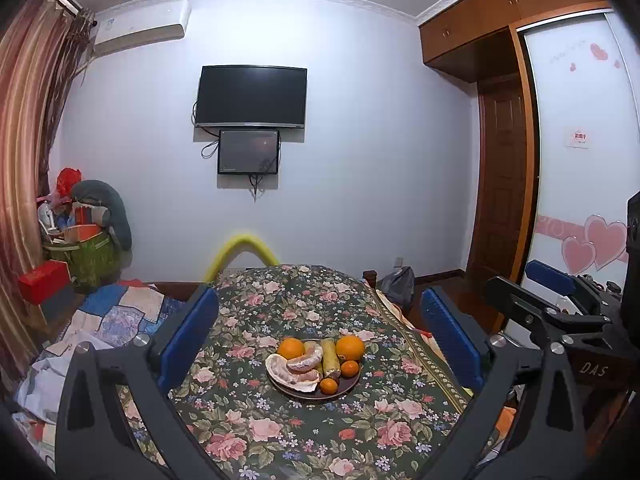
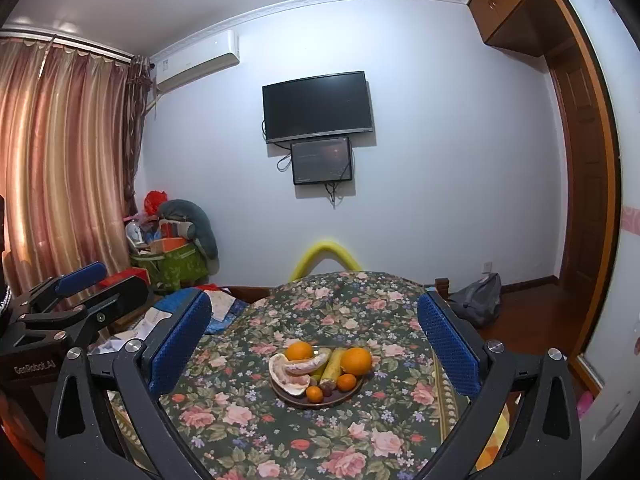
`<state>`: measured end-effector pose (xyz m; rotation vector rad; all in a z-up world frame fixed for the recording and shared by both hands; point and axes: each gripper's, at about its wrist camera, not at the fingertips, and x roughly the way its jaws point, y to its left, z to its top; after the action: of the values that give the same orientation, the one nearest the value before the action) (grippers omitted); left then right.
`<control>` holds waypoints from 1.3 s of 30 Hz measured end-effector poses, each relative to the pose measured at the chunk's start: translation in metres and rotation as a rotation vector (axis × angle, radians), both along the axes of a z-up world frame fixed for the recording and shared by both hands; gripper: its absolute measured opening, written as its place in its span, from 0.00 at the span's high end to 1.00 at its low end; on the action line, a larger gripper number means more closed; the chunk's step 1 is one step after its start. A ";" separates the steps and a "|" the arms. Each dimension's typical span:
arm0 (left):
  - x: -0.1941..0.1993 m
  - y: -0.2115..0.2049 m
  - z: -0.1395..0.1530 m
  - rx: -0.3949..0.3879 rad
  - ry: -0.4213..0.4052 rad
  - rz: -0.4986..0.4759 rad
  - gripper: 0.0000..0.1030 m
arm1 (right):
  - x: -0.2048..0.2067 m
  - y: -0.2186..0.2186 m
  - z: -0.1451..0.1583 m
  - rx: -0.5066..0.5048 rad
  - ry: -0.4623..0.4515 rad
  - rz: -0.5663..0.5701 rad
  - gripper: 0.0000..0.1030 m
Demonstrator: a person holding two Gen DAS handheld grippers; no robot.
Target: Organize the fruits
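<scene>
Fruits (image 1: 320, 356) sit piled on a dark plate (image 1: 349, 385) on your floral table (image 1: 280, 432); both your left gripper (image 1: 320, 340) and right gripper (image 2: 316, 340) hover with jaws wide apart, holding nothing.

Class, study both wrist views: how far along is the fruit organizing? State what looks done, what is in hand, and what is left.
Done: nothing clearly. All the fruit sits piled on one plate: two big oranges, small ones, a banana and peeled pomelo.
In hand: nothing. The left gripper and right gripper are both open, short of the plate.
Left: seemingly all the sorting.
</scene>
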<state>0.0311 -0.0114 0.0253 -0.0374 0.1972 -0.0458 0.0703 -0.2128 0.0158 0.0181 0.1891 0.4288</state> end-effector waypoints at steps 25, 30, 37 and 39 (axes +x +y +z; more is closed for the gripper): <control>0.003 0.004 -0.006 -0.007 0.014 -0.008 0.00 | -0.003 -0.002 0.000 -0.004 0.001 -0.001 0.00; 0.004 0.003 -0.006 -0.011 0.021 -0.010 0.00 | -0.003 -0.002 0.001 -0.004 0.000 -0.002 0.00; 0.004 0.004 -0.007 -0.014 0.026 -0.017 0.00 | -0.003 -0.002 0.001 -0.005 0.000 -0.001 0.00; 0.004 0.005 -0.007 -0.014 0.027 -0.020 0.00 | -0.003 -0.002 0.001 -0.004 0.000 -0.001 0.00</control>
<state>0.0349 -0.0067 0.0184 -0.0501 0.2244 -0.0666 0.0676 -0.2152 0.0171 0.0138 0.1900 0.4269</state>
